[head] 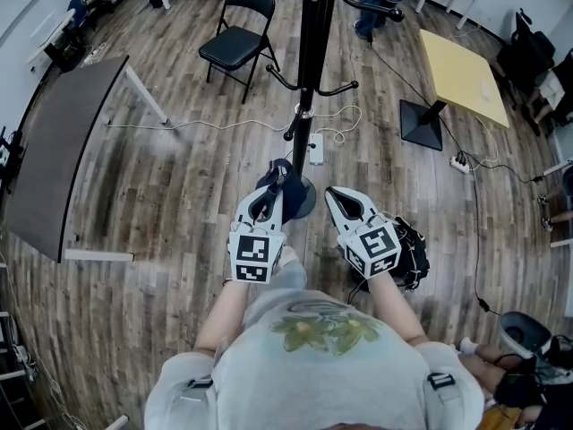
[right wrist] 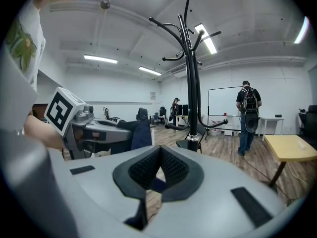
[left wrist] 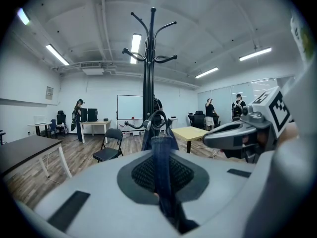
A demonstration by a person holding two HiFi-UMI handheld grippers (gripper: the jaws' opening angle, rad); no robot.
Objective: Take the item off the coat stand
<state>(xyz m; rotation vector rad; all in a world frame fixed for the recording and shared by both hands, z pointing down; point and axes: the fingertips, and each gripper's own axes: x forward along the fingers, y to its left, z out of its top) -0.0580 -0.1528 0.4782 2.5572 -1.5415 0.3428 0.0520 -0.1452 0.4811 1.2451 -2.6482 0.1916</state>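
Observation:
The black coat stand (head: 313, 34) rises just ahead of me, and its round base (head: 304, 206) lies beyond the grippers. My left gripper (head: 269, 197) is shut on a dark blue fabric strap (left wrist: 161, 167) of the item. The rest of the item (head: 285, 179) bunches at the jaw tips, off the hooks, in front of the stand's pole (left wrist: 148, 83). To its right, my right gripper (head: 338, 197) is level with it; its pads (right wrist: 171, 167) meet at the tips with nothing held. The right gripper view shows the blue fabric (right wrist: 141, 133) hanging from the left gripper (right wrist: 94, 128).
A black folding chair (head: 235, 43) stands behind the stand on the left. A yellow table (head: 461, 70) is at the back right and a dark table (head: 63, 150) at the left. A power strip with cables (head: 315, 149) and a black bag (head: 412, 253) lie on the wooden floor. A person (right wrist: 246, 115) stands in the background.

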